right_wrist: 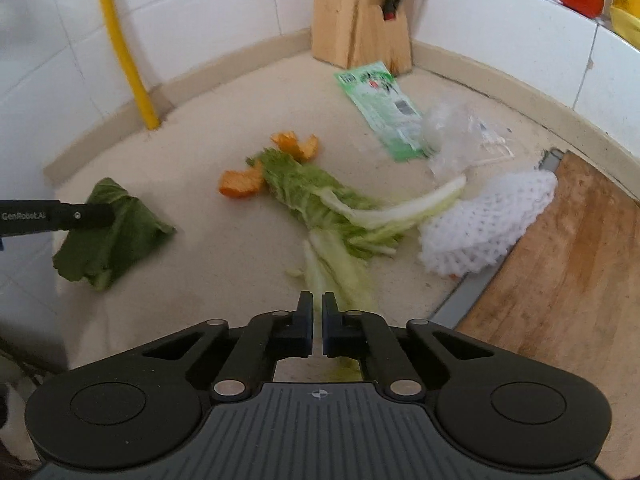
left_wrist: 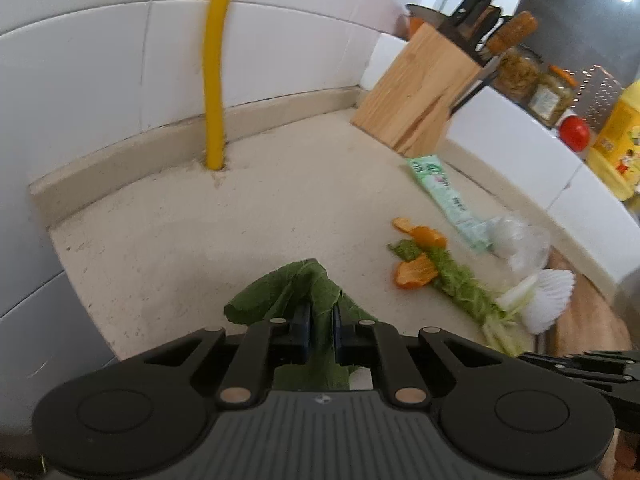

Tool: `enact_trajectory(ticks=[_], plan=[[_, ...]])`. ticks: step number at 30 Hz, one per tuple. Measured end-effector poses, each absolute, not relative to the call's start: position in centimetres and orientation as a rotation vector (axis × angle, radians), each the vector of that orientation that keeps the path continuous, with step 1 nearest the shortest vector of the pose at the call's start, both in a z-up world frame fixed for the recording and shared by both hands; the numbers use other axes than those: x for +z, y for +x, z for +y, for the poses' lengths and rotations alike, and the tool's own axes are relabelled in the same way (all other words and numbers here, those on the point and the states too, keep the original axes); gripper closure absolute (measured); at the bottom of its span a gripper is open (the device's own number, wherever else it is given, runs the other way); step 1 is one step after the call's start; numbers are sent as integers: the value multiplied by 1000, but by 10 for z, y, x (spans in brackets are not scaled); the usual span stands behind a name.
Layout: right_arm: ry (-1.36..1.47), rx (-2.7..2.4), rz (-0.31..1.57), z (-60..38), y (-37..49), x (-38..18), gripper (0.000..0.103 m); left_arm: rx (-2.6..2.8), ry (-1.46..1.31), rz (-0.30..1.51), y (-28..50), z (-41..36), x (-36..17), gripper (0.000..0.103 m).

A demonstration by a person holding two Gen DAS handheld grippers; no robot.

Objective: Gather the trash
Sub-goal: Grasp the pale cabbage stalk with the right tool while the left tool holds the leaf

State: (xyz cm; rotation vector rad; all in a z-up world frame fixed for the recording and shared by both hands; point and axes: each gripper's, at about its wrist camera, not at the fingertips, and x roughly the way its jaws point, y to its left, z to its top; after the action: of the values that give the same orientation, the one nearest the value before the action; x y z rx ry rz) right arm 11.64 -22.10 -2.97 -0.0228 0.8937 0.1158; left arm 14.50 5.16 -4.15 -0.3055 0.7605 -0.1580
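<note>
left gripper [left_wrist: 320, 320]: jaws closed on dark green leaf [left_wrist: 296, 288], pinched at counter [left_wrist: 160, 240] level.
right gripper [right_wrist: 317, 320]: jaws nearly shut over pale cabbage stalk [right_wrist: 340, 276]; grip unconfirmed.
step: scraps being picked up.
next: both lifted, carried to a bin, none in view.

Blurred clear plastic bag [right_wrist: 468, 136], yellow bottle [left_wrist: 618, 140] cut off.
</note>
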Motion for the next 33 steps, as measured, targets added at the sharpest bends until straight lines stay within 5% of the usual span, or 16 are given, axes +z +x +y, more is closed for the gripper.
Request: enact_trajectory(ticks=[5, 8, 9, 20, 21, 25, 29, 33], plan=[[-52, 122, 877, -218, 120, -28, 81, -112, -285, 772, 151, 54, -50, 75], [-85, 94, 849, -219, 117, -28, 28, -69, -265, 769, 151, 55, -54, 62], [-94, 89, 829, -220, 115, -28, 25, -59, -261, 771, 152, 54, -56, 59], [-103, 73, 897, -230, 124, -52, 38, -42, -204, 805, 176, 33, -70, 53], [-113, 72, 898, -229, 124, -52, 42, -39, -184, 807, 177, 29, -70, 56], [-127, 68, 907, -227, 122, -49, 71, -71, -185, 819, 173, 21, -69, 92], [-99, 77, 914, -227, 119, -45, 90, -86, -208, 819, 164, 21, -64, 99], [-25, 128, 921, -224, 114, -39, 92, -115, -247, 795, 153, 26, -51, 99]])
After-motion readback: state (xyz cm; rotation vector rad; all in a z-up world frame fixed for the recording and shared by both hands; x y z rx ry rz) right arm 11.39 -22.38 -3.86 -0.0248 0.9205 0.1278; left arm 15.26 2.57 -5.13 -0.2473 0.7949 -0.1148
